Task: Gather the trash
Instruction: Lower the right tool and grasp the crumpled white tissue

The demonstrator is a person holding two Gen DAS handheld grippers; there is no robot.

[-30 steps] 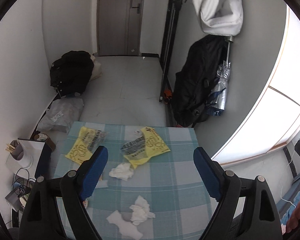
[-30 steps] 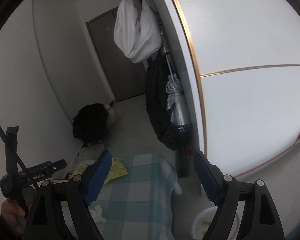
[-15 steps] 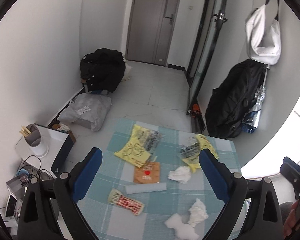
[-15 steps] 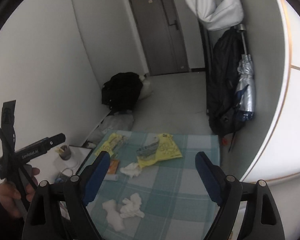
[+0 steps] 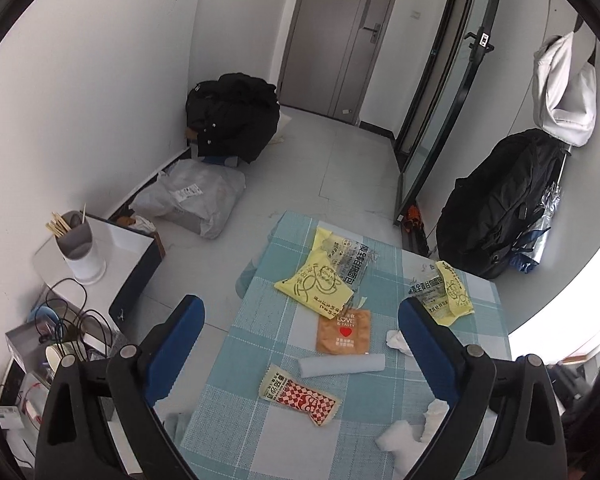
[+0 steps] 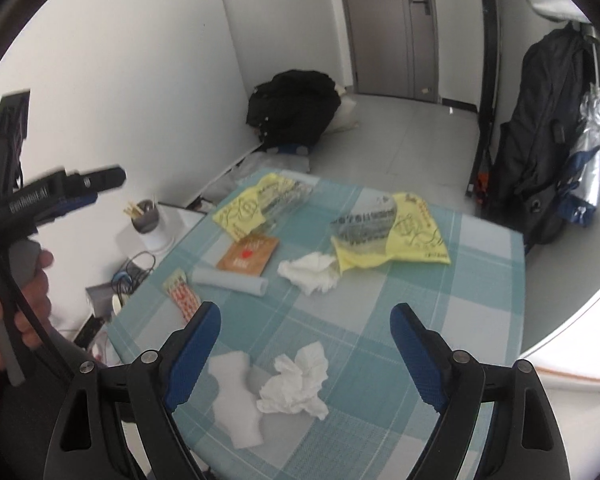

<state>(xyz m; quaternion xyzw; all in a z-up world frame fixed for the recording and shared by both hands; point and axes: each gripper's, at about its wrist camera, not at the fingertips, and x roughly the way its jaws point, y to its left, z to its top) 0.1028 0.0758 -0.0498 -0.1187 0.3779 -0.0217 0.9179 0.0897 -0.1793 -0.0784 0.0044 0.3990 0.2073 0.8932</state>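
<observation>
Under my tongs: a matt woven checked tablecloth (image 6: 380,320), crumpled soft paper tissues (image 6: 296,384), glossy crinkled yellow plastic wrappers (image 5: 320,280) and a matt brown paper sachet (image 5: 343,332).

Teal-and-white checked cloth (image 6: 380,320) covers the desk; yellow wrappers (image 6: 416,232), white crumpled tissues (image 6: 296,380), an orange sachet (image 5: 343,332), a red-checked packet (image 5: 300,398).

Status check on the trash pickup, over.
Left tongs open, empty; right tongs open, empty. Trash on the checked table: crumpled tissues, yellow bags, wrappers. Nothing collected yet; no obstruction seen.
</observation>
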